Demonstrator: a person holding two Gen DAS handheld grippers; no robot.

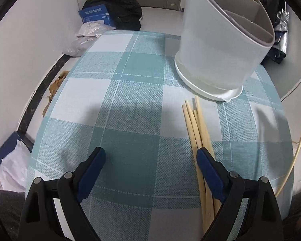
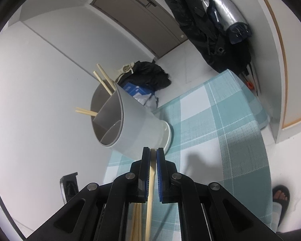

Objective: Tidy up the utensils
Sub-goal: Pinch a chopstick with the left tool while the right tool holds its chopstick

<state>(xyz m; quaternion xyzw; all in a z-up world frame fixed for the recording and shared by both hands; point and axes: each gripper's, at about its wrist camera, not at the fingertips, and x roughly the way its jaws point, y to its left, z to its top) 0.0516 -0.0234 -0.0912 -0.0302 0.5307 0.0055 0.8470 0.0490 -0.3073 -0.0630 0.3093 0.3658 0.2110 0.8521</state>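
Quick headcount: one utensil holder on the bench, with four chopsticks poking out of it, two in one compartment and two in another. A loose bundle of chopsticks lies on the cloth, looks like four or five, hard to split apart. One single chopstick is pinched in the right gripper. Two grippers total, counting the left gripper.
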